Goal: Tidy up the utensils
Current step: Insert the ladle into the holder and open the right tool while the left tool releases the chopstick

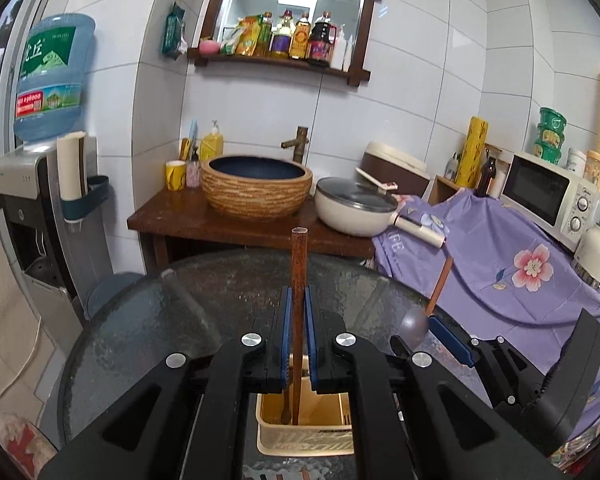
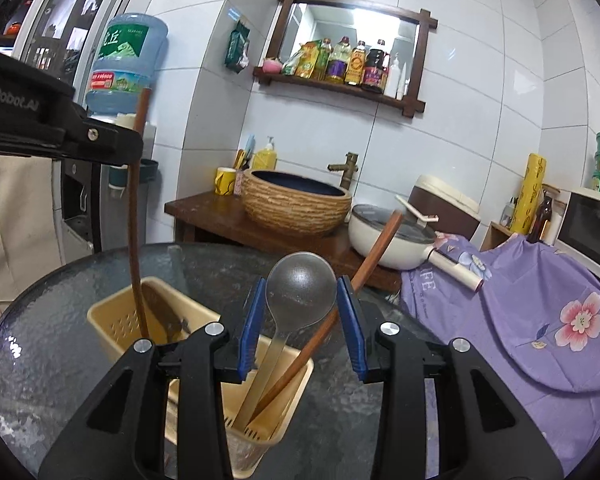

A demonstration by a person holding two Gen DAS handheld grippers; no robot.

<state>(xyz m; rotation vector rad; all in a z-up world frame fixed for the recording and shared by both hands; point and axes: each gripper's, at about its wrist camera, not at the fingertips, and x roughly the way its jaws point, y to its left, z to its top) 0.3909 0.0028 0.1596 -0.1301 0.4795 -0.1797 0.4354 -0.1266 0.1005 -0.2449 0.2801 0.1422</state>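
left gripper (image 1: 299, 300) was clamped on a wooden utensil (image 1: 299, 256) over the beige holder (image 2: 156, 316); right gripper (image 2: 302, 312) gripped the ladle (image 2: 301, 289) bowl

Black claw (image 1: 299, 300) arms, blue pads, silver screws

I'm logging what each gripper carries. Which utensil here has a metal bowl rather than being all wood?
The ladle between the right gripper's pads; the left gripper's utensil is dark wood.
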